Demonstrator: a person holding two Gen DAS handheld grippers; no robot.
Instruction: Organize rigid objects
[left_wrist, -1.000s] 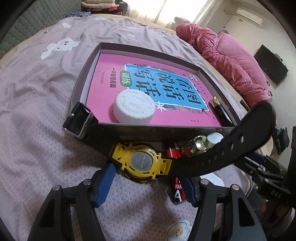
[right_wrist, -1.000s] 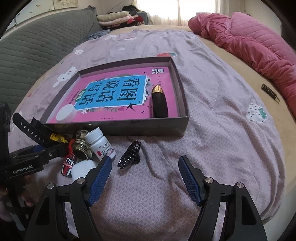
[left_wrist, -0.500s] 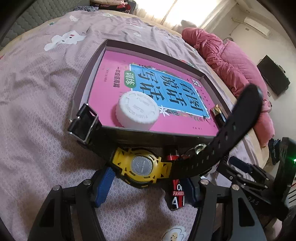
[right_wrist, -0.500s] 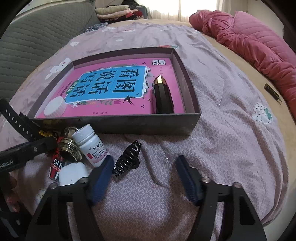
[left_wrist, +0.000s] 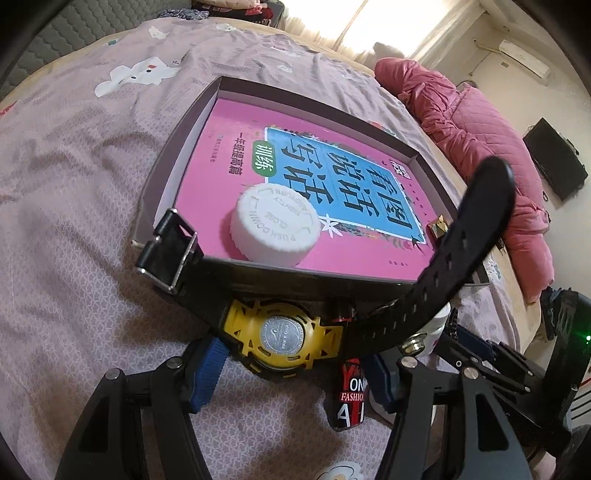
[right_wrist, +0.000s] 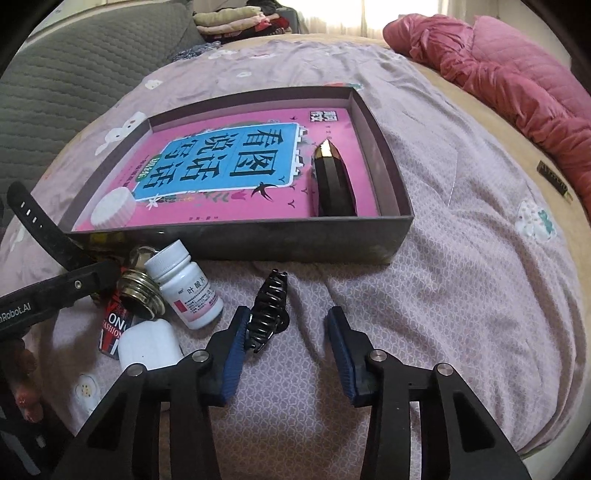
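Two blue ribbed jaws pinch the yellow plastic watch (left_wrist: 282, 338).

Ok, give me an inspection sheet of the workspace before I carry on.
Surface: bed with mauve patterned sheet.
Job's things: dark box holds a pink book, white cap and black-gold case. Watch sits in front of the box.
Clutter: pill bottle, metal lid, black hair claw, red-black tube, white container.
Grippers: left gripper shut on the watch; right gripper open beside the hair claw.
Cables: nothing seen.
Surroundings: pink quilt, grey headboard, folded clothes.
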